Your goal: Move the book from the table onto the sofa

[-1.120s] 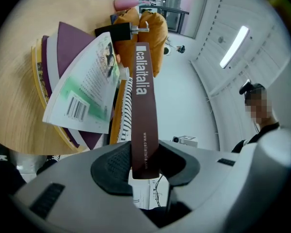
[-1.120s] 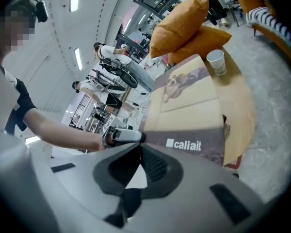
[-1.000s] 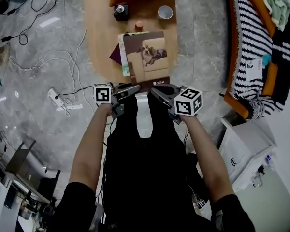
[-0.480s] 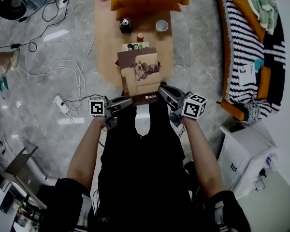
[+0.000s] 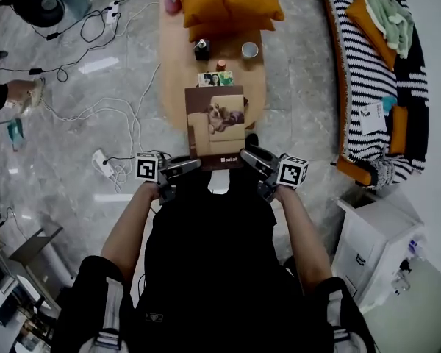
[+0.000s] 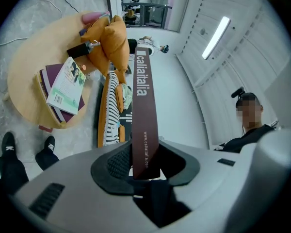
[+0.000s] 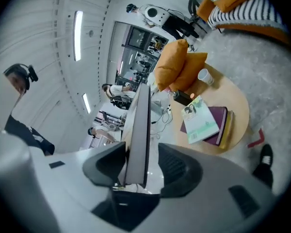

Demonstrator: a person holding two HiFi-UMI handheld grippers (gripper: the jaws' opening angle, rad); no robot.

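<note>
So you were mid-carry here, I'd say. The book, the brown one with the dog on the cover, was up off the worktop, held out in front of you roughly level by its near edge, one pair of tongs at each near corner.

Left tongs were clenched properly on it. In the left gripper view the brown spine sat pinched right between the pads. Right tongs were a different story: the jaws were opening. The book's edge was between them, leaning on one pad, with a clear gap to the other. So really only your left side was carrying it.

The stack of other books, the cup and the orange cushions were all sitting on the worktop beyond it, well out of the way.

Lift looked done to me, transfer not. The sofa with the striped throw was well off to your right, nowhere near the book.

What the next bit needed, imo:
- Bite back down with the right tongs. A big flat book on one corner grip would likely sag or twist.
- Then turn right and take it over to the seat, keeping it flat.
- Let go only once it's resting on the cushion.
</note>
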